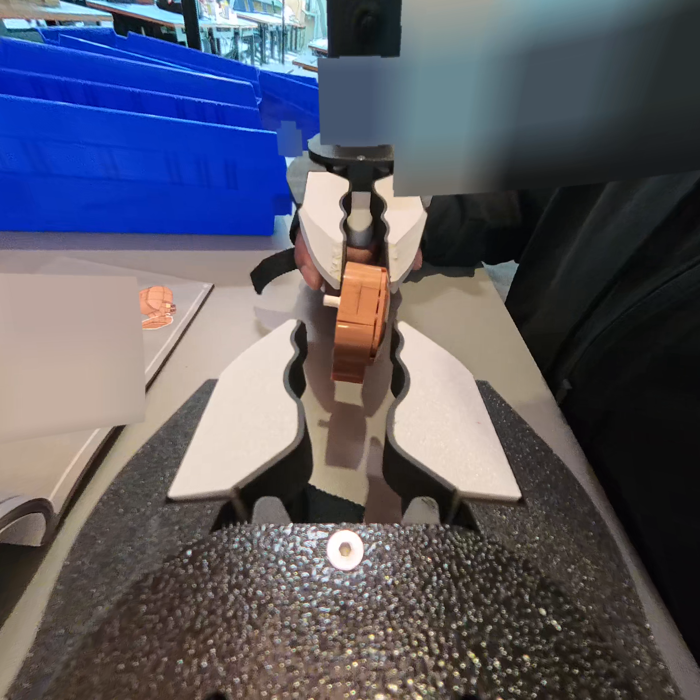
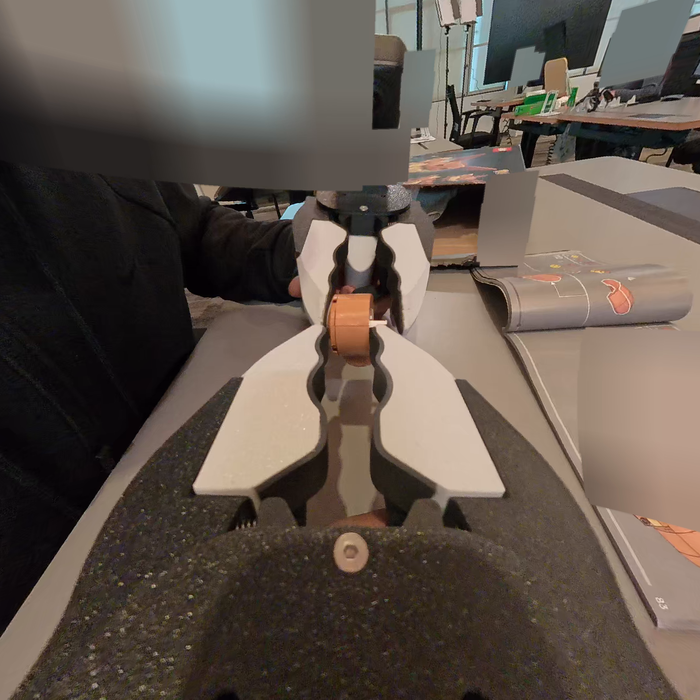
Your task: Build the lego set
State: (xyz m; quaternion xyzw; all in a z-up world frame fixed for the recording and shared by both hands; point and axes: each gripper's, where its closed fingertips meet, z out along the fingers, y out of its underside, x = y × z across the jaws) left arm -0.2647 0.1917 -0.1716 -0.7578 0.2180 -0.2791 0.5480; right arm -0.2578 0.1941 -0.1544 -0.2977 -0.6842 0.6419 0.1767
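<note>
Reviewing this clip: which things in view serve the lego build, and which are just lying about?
Belongs to the job: orange lego assembly, clamped in the right gripper; left gripper, open around it; instruction booklet; printed set box.
Lying about: blue bins; far desks.

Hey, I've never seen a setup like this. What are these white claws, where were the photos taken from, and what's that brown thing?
A person holds two hand grippers, each with a camera looking along its white jaws. One picture comes from the left gripper, the other from the right gripper; they face each other over a grey table. The right one's jaws clamp a round brown lego piece with a small white peg; the left one's jaws stand apart near it. An open instruction booklet lies on the table, blue bins behind.
</note>
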